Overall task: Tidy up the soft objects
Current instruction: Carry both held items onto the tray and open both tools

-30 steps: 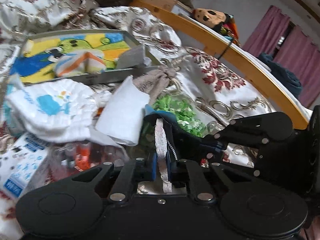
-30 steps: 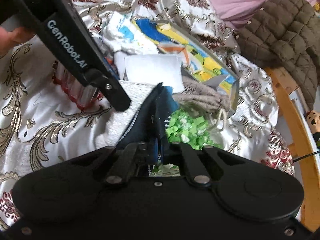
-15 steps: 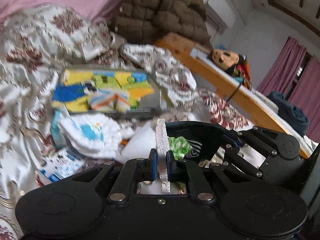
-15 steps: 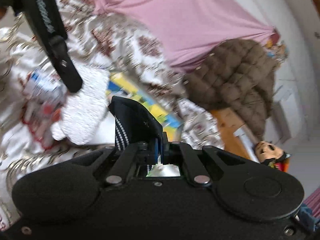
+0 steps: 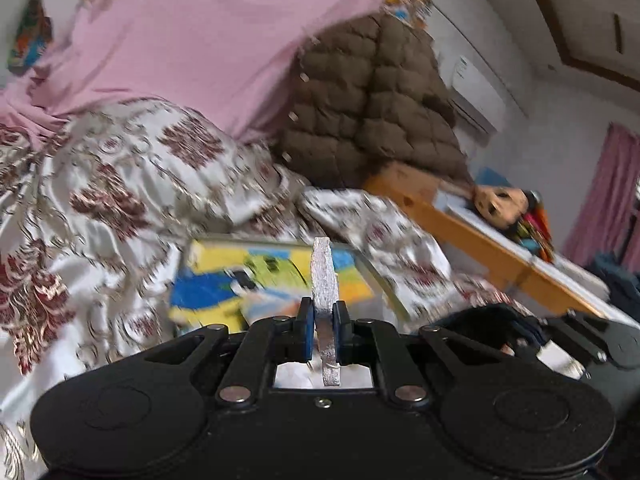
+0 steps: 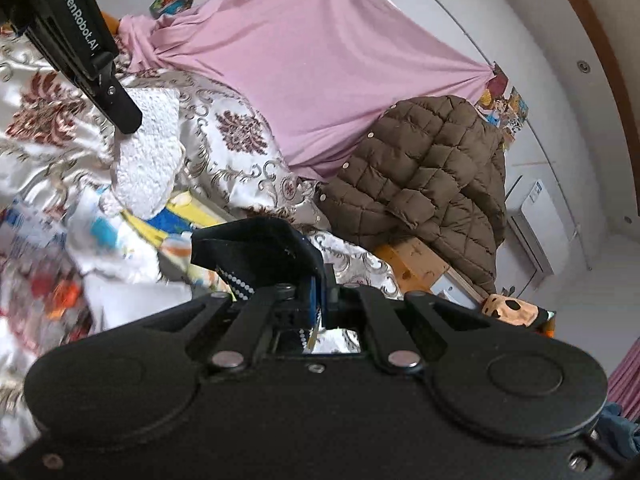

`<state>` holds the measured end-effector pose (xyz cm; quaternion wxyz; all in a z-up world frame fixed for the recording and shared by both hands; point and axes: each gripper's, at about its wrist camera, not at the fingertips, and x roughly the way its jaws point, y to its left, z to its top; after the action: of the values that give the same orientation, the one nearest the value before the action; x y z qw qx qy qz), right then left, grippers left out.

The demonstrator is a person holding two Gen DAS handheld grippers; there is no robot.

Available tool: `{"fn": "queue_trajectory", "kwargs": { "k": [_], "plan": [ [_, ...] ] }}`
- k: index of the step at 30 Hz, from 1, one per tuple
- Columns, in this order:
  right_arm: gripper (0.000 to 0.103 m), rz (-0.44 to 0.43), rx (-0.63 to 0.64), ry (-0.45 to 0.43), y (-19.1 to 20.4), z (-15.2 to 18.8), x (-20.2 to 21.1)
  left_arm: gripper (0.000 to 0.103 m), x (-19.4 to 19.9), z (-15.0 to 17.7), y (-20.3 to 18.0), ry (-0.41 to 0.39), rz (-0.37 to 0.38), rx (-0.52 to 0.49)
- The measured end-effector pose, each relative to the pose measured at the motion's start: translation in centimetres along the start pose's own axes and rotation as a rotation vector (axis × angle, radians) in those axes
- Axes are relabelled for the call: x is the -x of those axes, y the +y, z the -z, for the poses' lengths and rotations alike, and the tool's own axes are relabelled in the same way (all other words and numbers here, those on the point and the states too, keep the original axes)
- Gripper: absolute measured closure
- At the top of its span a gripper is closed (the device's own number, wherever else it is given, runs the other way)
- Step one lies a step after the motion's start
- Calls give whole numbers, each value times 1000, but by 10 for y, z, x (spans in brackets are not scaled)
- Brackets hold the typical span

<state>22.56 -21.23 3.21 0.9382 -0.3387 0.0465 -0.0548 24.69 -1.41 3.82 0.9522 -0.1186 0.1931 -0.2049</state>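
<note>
My left gripper (image 5: 323, 314) is shut on a white textured cloth (image 5: 325, 276), seen edge-on between the blue pads. In the right wrist view that same white cloth (image 6: 148, 160) hangs from the left gripper's fingers (image 6: 120, 108), above the bed. My right gripper (image 6: 323, 292) is shut on a dark navy fabric piece (image 6: 256, 246) with white dotted stripes, which folds over to the left. The right gripper (image 5: 520, 328) also shows low at the right of the left wrist view. A grey box (image 5: 248, 280) lined with yellow, blue and green cloth lies on the bed beyond both.
A patterned white and maroon bedspread (image 5: 100, 208) covers the bed. A pink sheet (image 6: 320, 60) and a brown quilted jacket (image 6: 420, 176) hang behind. A wooden bed rail (image 5: 480, 244) with a doll (image 5: 500, 200) runs at right. Blurred white packs (image 6: 92, 232) lie at left.
Both grippers have risen and tilted upward, lifting the white cloth and the navy fabric off the bed clutter. The green scraps and white packs have dropped out of the left view.
</note>
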Motion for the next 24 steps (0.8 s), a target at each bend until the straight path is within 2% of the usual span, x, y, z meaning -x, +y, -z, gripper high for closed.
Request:
{"fn": "queue_trajectory", "kwargs": {
  "k": [3, 8, 15, 20, 24],
  "plan": [
    [103, 23, -52, -12, 2, -6, -16, 93, -15, -8, 11, -45, -46, 28],
    [103, 20, -174, -19, 4, -14, -51, 93, -46, -17, 28, -72, -81, 21],
    [103, -19, -348, 39, 6, -9, -101, 93, -90, -25, 48, -94, -69, 18],
    [103, -46, -448, 88, 9, -11, -135, 93, -111, -22, 74, -105, -70, 75],
    [103, -71, -490, 137, 19, -7, -157, 93, -128, -12, 94, -81, -72, 110]
  ]
}}
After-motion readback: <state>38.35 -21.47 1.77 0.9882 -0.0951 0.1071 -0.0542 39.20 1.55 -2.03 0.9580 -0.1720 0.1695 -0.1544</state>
